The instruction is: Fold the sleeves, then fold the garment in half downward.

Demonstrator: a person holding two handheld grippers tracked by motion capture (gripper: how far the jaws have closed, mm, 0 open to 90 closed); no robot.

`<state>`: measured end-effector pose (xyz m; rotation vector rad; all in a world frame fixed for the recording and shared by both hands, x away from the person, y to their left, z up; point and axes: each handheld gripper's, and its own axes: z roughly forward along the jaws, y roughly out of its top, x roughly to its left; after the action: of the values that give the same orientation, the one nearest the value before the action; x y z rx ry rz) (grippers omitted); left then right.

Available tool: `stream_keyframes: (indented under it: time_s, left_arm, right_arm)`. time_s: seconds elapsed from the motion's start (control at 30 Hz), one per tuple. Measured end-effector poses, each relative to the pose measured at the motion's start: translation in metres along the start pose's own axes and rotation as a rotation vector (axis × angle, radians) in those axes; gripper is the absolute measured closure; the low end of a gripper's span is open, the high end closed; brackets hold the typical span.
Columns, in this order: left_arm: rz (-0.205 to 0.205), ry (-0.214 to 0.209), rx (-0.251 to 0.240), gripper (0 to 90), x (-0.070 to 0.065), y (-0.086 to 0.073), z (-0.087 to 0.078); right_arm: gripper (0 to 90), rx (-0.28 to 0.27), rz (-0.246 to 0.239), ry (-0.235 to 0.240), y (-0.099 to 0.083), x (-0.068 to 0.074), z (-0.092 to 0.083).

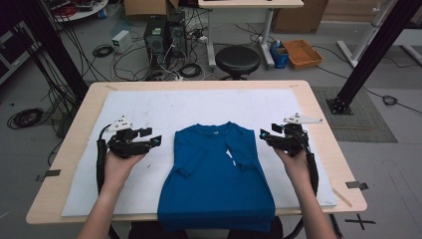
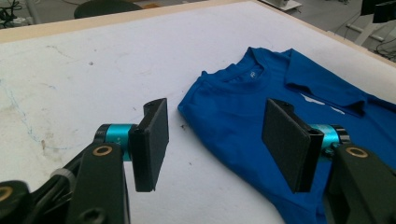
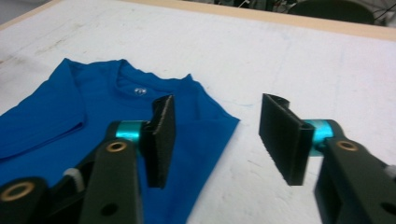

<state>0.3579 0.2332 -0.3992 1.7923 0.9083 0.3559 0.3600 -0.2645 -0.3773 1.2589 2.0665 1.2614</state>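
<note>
- Left tool [image 1: 155,141]: black, angular body with teal collars behind flat rectangular pads; a grey three-cornered plate on top. Held in the left hand [image 1: 119,167] over the white mat, just left of the shirt. Jaws spread wide, nothing between them.
- White mat [image 1: 149,107]: thin, matte padding, smudged and faintly scratched, covering most of the pale wood counter [image 1: 79,124].
- Blue T-shirt [image 1: 214,184]: soft knit cotton, lying flat at the middle of the mat, collar away from the person, hem hanging over the near edge. Both short sleeves are folded inward onto the chest; a small white print shows between them. Ribbed round neckline with a small label inside.
- Right tool [image 1: 262,135]: same black build and teal collars. Held in the right hand [image 1: 294,164] just right of the shirt's shoulder. Jaws released, gripping nothing; the pads have a fine grainy surface.
</note>
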Motion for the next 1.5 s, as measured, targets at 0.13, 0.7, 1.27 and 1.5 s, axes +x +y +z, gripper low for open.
stream_keyframes:
  time_s: [0.13,0.7,1.27,1.5]
  left_arm:
    - [0.017,-0.003,-0.002,40.7,-0.003,0.0,0.001]
    - [0.055,0.018,0.015,39.1,-0.009,-0.002,0.0]
    - [-0.022,0.032,0.065,39.2,-0.004,0.006,0.02]
    - [-0.083,0.037,0.106,39.7,0.003,0.01,0.054]
  right_arm:
    - [39.2,-0.017,0.013,-0.012,-0.004,-0.008,-0.006]
    - [32.2,-0.046,0.075,-0.028,-0.004,-0.029,-0.012]
    - [39.8,-0.048,0.09,-0.019,0.002,-0.031,0.005]
    - [51.1,-0.01,0.084,-0.011,0.005,-0.029,0.031]
